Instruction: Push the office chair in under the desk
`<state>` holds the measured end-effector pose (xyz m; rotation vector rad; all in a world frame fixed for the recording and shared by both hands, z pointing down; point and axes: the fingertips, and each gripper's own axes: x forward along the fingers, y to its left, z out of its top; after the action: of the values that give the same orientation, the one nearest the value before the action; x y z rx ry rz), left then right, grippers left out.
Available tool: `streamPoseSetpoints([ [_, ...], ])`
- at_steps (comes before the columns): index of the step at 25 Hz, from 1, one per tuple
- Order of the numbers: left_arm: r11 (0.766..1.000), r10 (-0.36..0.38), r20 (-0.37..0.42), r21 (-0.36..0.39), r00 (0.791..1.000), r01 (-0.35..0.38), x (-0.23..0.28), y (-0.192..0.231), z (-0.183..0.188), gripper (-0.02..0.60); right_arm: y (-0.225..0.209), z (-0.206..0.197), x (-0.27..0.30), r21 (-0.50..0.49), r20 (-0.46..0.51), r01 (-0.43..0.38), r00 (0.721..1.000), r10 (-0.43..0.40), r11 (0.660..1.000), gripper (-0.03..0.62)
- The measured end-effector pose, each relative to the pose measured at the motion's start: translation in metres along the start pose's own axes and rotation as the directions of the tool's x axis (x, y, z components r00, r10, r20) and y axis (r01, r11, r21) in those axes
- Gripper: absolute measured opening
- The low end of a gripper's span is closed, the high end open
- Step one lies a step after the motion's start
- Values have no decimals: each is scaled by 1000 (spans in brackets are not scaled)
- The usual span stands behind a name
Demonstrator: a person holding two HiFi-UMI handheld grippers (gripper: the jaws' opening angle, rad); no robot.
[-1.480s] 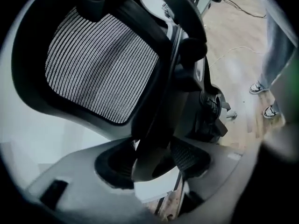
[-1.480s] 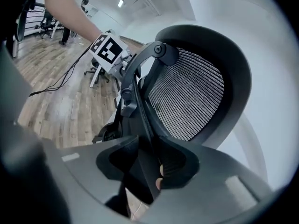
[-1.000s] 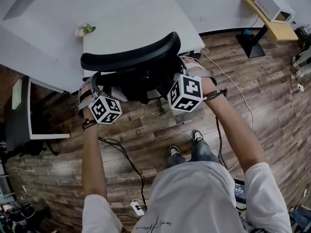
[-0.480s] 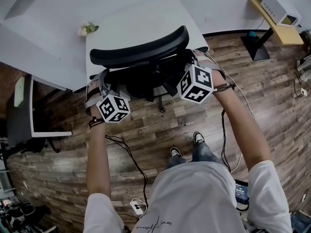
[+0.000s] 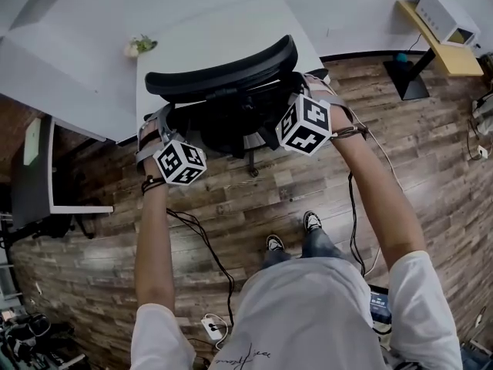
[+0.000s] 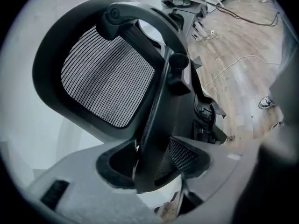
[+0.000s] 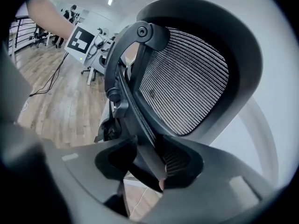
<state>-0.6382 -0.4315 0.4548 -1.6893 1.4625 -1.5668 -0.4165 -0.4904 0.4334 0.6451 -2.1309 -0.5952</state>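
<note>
A black mesh office chair [image 5: 223, 74] stands with its seat under the white desk [image 5: 231, 25], backrest top at the desk's edge. My left gripper [image 6: 152, 164] is closed on the left side bar of the backrest frame [image 6: 159, 101], both pads against it. My right gripper [image 7: 149, 164] has the frame's right side bar [image 7: 140, 125] between its jaws. Those jaws have just been opening and stand wide, and the bar leans on one pad only. In the head view both marker cubes [image 5: 179, 163] [image 5: 304, 124] sit just behind the backrest.
A small plant [image 5: 136, 46] sits on the desk. A white cabinet [image 5: 35, 168] stands at the left. Cables [image 5: 192, 237] and a power strip [image 5: 212, 326] lie on the wood floor near the person's shoes [image 5: 308, 222]. A yellow shelf [image 5: 439, 37] is at top right.
The chair and both grippers have moved further toward the desk, and the backrest now reaches the desk's edge. The right marker cube has rolled slightly.
</note>
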Motion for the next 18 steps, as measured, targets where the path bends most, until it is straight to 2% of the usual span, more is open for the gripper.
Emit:
streamPoseSetpoints([
  [4,1000,-10,-12,-3,1000,10,1,-1,6,216,-6,-6,1,14,-22,4,1000,-4,1000,170],
  [7,1000,-27,-17,-17,1000,26,-1,-3,9,218,-6,-8,1,5,-48,-25,999,25,1000,170],
  [9,998,-28,-5,-49,1000,28,-4,-5,9,221,-5,-9,-1,-14,-56,-33,998,32,999,170],
  [12,991,-19,15,-132,1000,21,-14,-3,9,217,-11,-8,-6,-13,-27,21,999,-21,1000,175],
  [16,978,-19,54,-206,998,29,-44,-11,14,165,-3,-10,-24,82,13,32,999,-33,996,58],
  [18,958,-16,85,-283,996,39,-60,-13,16,148,5,-9,-32,142,24,4,1000,-7,990,14],
])
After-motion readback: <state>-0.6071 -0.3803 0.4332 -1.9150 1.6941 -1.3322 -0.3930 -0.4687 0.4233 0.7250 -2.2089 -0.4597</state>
